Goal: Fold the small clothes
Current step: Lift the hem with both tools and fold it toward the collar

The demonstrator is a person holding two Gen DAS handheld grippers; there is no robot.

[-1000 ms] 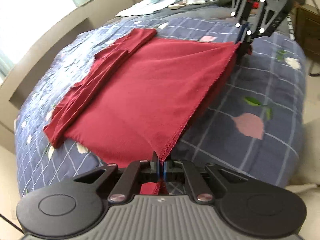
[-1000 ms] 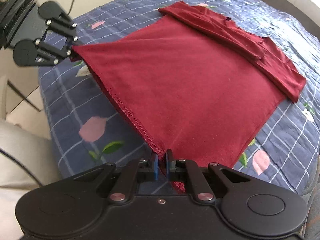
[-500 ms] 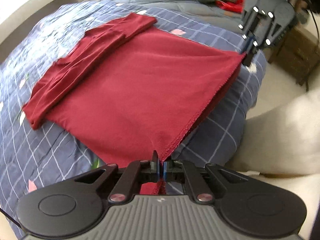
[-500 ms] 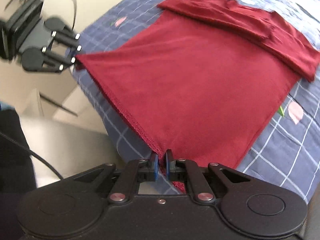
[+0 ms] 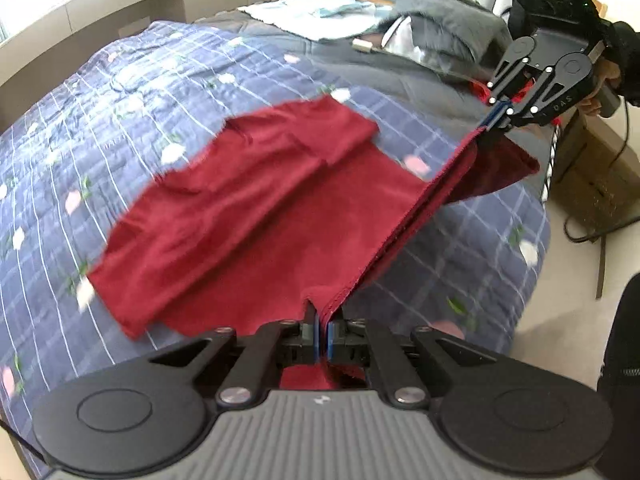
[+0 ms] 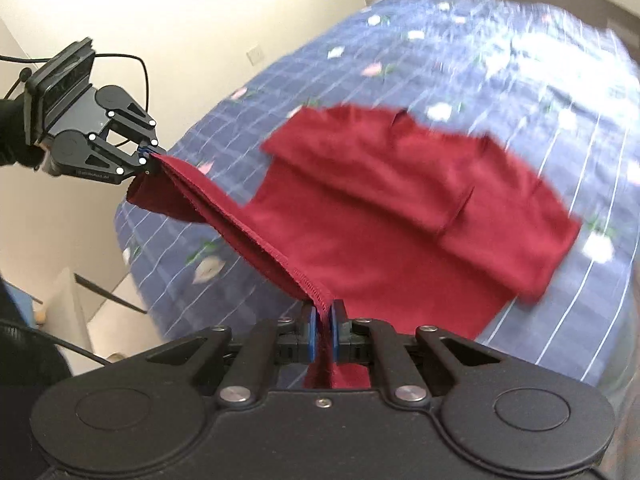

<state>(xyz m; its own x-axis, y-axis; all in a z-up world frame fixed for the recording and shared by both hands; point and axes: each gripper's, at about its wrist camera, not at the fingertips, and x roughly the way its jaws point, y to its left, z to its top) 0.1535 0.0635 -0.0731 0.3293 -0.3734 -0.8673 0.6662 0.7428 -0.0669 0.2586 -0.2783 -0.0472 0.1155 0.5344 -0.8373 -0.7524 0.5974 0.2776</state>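
A red shirt (image 5: 256, 216) lies half on the blue checked quilt (image 5: 120, 92), its folded sleeves flat, its hem lifted off the bed. The left gripper (image 5: 322, 330) pinches one hem corner, fingers pressed together on the cloth; the right gripper (image 6: 323, 334) pinches the other corner the same way. The hem runs taut between them. A grey heap (image 5: 448, 28) and a pale cloth (image 5: 304, 16) sit at the bed's far end.

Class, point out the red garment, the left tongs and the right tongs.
red garment (image 5: 248, 216), left wrist view, flat middle.
left tongs (image 5: 322, 320), left wrist view, between fingertips.
right tongs (image 6: 323, 316), right wrist view, between fingertips.
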